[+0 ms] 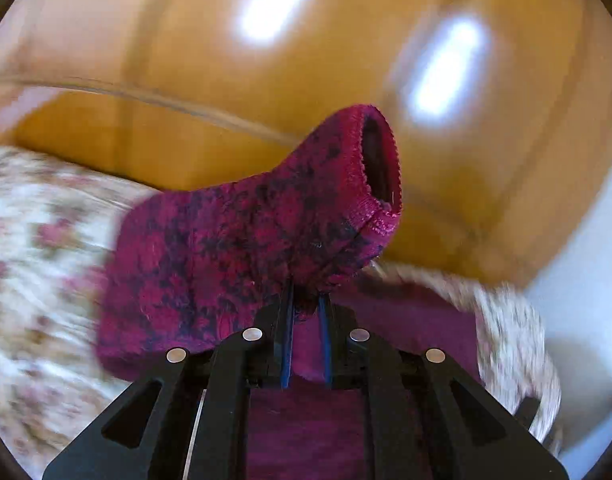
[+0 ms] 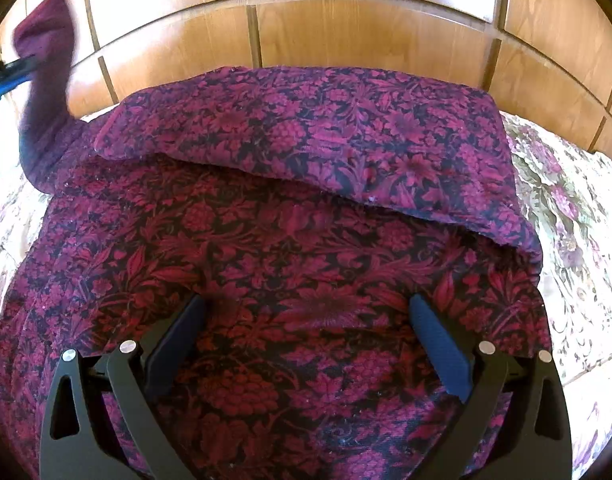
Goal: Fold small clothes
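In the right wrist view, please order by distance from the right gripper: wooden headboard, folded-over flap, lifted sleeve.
From the right gripper:
1. Folded-over flap, just ahead, centre.
2. Lifted sleeve, far upper left.
3. Wooden headboard, behind everything.

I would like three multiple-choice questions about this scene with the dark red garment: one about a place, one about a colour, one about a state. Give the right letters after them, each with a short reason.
1. What does the garment lie on?
A. a floral bedcover
B. a glass table
C. a bare floor

2. What colour is the sleeve cuff?
A. plain white
B. yellow
C. magenta-red with dark marks

3. How do the fingers of the right gripper stand?
A. shut on a button
B. wide apart over the cloth
C. shut on a hanger

Right letters:
1 A: the pale floral bedcover shows on both sides of the garment.
2 C: in the left wrist view the cuff, lifted by the left gripper, is magenta-red with dark marks.
3 B: the two blue pads stand far apart, with nothing pinched between them.
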Available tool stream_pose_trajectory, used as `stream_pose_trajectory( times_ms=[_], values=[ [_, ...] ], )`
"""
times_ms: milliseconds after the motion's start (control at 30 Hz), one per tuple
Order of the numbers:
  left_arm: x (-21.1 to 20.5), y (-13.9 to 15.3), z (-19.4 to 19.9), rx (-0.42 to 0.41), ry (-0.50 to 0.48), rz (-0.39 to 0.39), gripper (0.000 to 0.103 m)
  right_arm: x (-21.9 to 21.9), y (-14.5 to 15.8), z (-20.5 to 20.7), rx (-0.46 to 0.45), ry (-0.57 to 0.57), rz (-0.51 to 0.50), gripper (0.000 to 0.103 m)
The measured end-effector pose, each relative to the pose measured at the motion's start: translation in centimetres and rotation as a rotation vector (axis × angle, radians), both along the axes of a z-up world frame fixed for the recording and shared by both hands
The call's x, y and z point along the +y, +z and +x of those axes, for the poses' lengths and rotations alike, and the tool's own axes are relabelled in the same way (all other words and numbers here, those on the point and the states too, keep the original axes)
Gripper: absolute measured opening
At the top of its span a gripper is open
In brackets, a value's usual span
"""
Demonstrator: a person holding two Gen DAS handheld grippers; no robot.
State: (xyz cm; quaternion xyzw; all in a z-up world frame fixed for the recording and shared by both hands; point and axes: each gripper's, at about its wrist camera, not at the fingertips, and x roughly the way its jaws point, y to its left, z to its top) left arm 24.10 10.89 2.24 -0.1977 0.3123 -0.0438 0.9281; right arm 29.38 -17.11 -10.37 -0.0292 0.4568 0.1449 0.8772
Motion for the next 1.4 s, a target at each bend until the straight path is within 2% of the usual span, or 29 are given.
stream_pose_trajectory(
  times_ms=[67,100,133,200,333,367,400,433,500,633,700,833,867,900,967,1100,1233,1333,1400],
  values=[
    [-3.6,-2.2,1.2,0.058,-0.063,0.028,0.015,-0.3,0.0,-0.1,0.000,-0.002,0.011,0.101],
    [-5.1,-3.5,1.8,0.092,-0.108,0.023,0.024,-0.4,0.1,-0.1,0.000,-0.002,0.016,0.101],
    [-6.0,-4.5,2.2,0.121,-0.137,0.020,0.029,-0.5,0.1,0.0,0.000,-0.003,0.022,0.101],
    [-7.1,-6.3,2.6,0.175,-0.167,0.014,0.052,-0.8,0.1,0.0,0.001,-0.003,0.030,0.101],
    [-7.0,-6.9,0.3,0.175,-0.168,-0.016,0.054,-1.3,0.2,0.0,0.000,-0.005,0.044,0.101],
    [-6.4,-6.8,-0.4,0.169,-0.157,-0.032,0.061,-1.3,0.2,0.1,0.001,-0.006,0.044,0.101],
    [-5.4,-6.8,-1.5,0.157,-0.130,-0.044,0.063,-1.5,0.4,0.1,0.003,-0.006,0.048,0.098],
    [-4.9,-6.6,-2.4,0.151,-0.114,-0.044,0.063,-1.6,0.7,0.2,0.006,-0.009,0.058,0.095],
    [-3.3,-7.0,-4.3,0.148,-0.083,-0.048,0.063,-2.0,2.0,0.5,0.012,-0.009,0.147,0.079],
    [-2.0,-7.7,-6.6,0.165,-0.022,-0.072,0.063,-1.0,4.2,3.1,0.059,0.004,0.365,0.066],
    [-1.6,-8.1,-7.5,0.174,-0.003,-0.085,0.063,0.5,4.7,4.6,0.058,0.007,0.386,0.058],
    [-1.3,-8.9,-8.3,0.200,0.008,-0.079,0.063,3.9,4.2,8.5,0.099,-0.022,0.380,0.050],
    [-1.3,-9.1,-8.4,0.208,0.009,-0.071,0.063,4.7,3.9,9.6,0.114,-0.035,0.364,0.040],
    [-1.3,-9.3,-8.5,0.210,0.012,-0.061,0.063,5.2,3.7,10.1,0.120,-0.036,0.360,0.019],
    [-1.3,-9.5,-8.7,0.208,0.012,-0.050,0.063,5.7,4.4,10.4,0.110,-0.024,0.333,0.008],
    [-1.9,-9.7,-8.4,0.206,0.015,-0.038,0.063,5.0,8.7,8.2,-0.025,0.006,0.334,0.007],
    [-2.0,-9.3,-8.4,0.199,0.015,-0.032,0.063,0.4,13.4,6.2,-0.174,-0.044,0.336,0.007],
    [-1.8,-9.3,-8.1,0.207,0.020,-0.033,0.063,-2.8,14.3,6.4,-0.215,-0.122,0.319,0.007],
    [-1.5,-9.4,-8.0,0.217,0.031,-0.030,0.063,-5.9,13.7,6.8,-0.199,-0.197,0.303,0.007]
  ],
)
